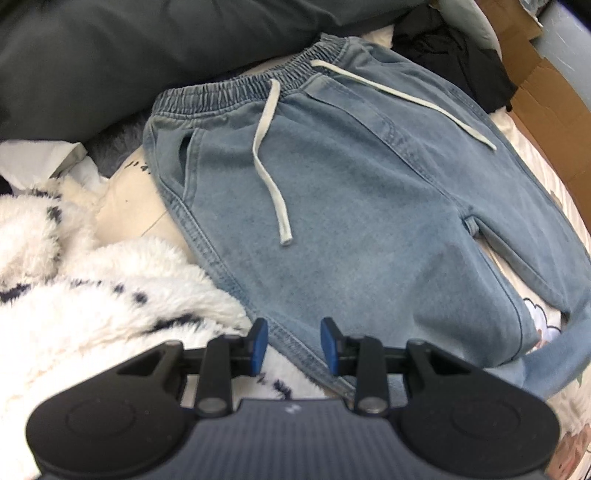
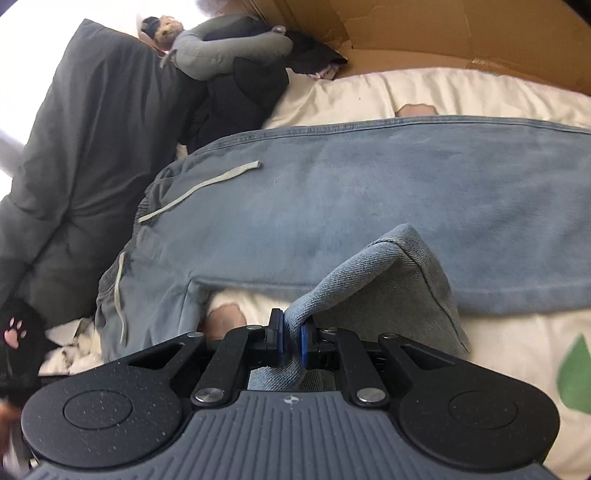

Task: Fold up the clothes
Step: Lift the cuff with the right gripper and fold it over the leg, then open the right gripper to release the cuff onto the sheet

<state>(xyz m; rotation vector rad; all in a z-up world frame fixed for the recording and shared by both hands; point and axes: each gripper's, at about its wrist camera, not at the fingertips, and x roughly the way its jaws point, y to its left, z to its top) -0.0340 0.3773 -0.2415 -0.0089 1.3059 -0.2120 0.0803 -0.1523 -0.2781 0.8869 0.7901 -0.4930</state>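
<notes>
A cream bedsheet with printed patches is spread across the whole surface, and the light blue denim trousers are laid flat on it. In the left wrist view the trousers' long axis is seen running from the elastic waistband at the upper left down to the legs at the lower right; in the right wrist view the same garment is stretched across the picture, waistband at the left, far leg reaching to the right edge. A dark grey duvet is bunched just beyond the waistband. A fluffy white blanket with dark flecks is piled against the near side seam of the trousers. Brown cardboard is seen past the far edge of the sheet, and a grey plush toy is propped on dark clothing next to it. Two pale drawstring ends are trailed over the front of the trousers, one down the middle, one slanting toward the far hip.

The right gripper is pinched tight on a bunched hem of the near leg, which is lifted off the sheet and carried over the other leg. The left gripper is held over the near side seam with its blue pads spread apart, nothing clamped between them.
</notes>
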